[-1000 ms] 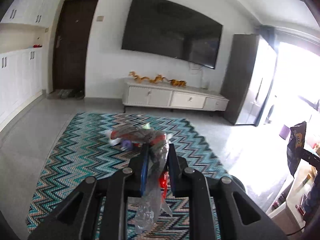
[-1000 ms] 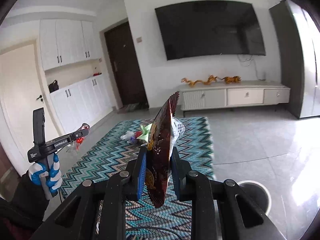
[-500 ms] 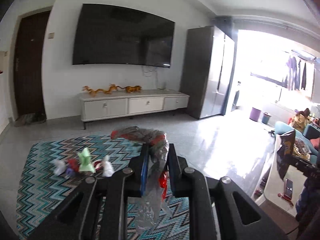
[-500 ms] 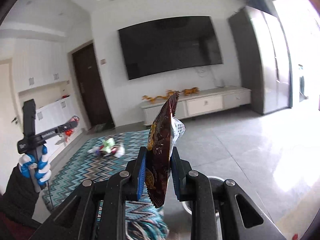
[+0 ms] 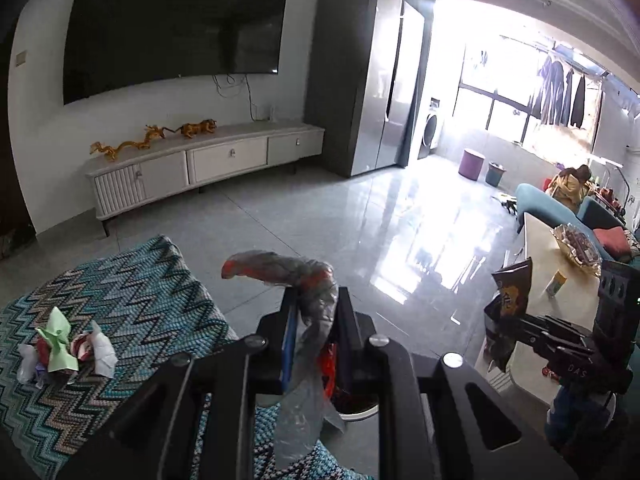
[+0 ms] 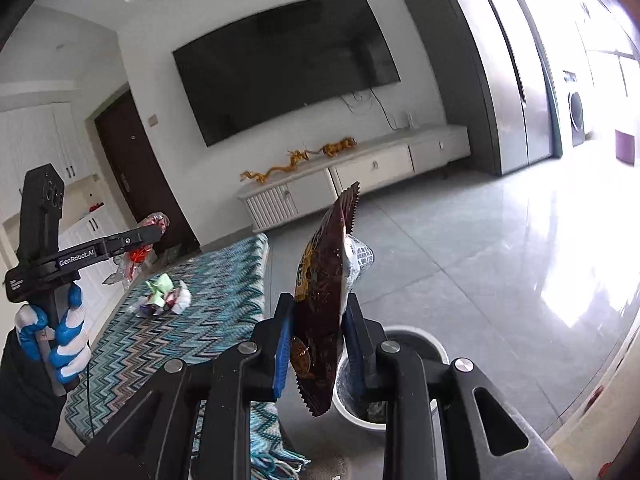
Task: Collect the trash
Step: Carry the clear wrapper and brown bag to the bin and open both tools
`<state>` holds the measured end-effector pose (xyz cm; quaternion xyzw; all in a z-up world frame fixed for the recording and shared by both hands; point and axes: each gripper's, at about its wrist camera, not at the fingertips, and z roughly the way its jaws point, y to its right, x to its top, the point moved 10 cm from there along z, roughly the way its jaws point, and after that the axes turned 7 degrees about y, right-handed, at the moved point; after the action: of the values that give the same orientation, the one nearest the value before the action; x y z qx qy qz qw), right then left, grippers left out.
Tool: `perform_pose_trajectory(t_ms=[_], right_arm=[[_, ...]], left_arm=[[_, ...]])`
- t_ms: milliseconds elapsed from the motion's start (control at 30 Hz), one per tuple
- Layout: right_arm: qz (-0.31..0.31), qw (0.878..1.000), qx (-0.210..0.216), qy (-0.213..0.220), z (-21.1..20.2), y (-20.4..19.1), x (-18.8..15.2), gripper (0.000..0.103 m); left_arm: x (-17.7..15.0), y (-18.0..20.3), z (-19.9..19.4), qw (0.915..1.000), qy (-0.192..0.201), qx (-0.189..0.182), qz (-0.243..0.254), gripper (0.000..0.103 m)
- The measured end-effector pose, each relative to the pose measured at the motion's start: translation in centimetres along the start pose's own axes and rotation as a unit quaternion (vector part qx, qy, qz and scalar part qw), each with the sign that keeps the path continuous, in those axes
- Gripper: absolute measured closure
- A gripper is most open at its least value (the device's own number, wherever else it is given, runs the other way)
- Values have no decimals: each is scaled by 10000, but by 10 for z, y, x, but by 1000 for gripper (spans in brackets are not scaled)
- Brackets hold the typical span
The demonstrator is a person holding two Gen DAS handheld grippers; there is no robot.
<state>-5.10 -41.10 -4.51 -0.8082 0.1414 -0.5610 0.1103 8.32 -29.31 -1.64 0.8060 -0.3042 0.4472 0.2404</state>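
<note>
The right gripper (image 6: 316, 344) is easing its jaws apart around a brown snack packet (image 6: 324, 300) above the white bin (image 6: 434, 346); centring over the rim first would help. The left gripper (image 5: 314, 344) is pinching a clear wrapper (image 5: 308, 312). Its side is reading "GenRobot.AI".

Matte black plastic left gripper (image 6: 154, 233) with silver screws, white lettering; blue-and-white striped knit glove (image 6: 60, 332), dark sleeve (image 6: 24, 392).

glossy tiled floor (image 5: 360, 216), woven zigzag rug (image 5: 132, 292), crinkly foil snack bag (image 6: 324, 292)
</note>
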Motion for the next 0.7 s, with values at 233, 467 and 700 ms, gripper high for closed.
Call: perform_pose_trajectory(t_ms=[233,467,700], right_arm=[[571,9963,-99,-627,63,54,-32,79],[797,9893,-367,-1170,123,92,-65,76],[1003,9803,-818,-1493,153,130,-94,58]], left_arm=[[-46,3,98,9947,-907,-335,-349,85],[-80,19,168,9858,-1511,-631,-363,85],[-107,27,211,9768,-1916,-805,-516,51]])
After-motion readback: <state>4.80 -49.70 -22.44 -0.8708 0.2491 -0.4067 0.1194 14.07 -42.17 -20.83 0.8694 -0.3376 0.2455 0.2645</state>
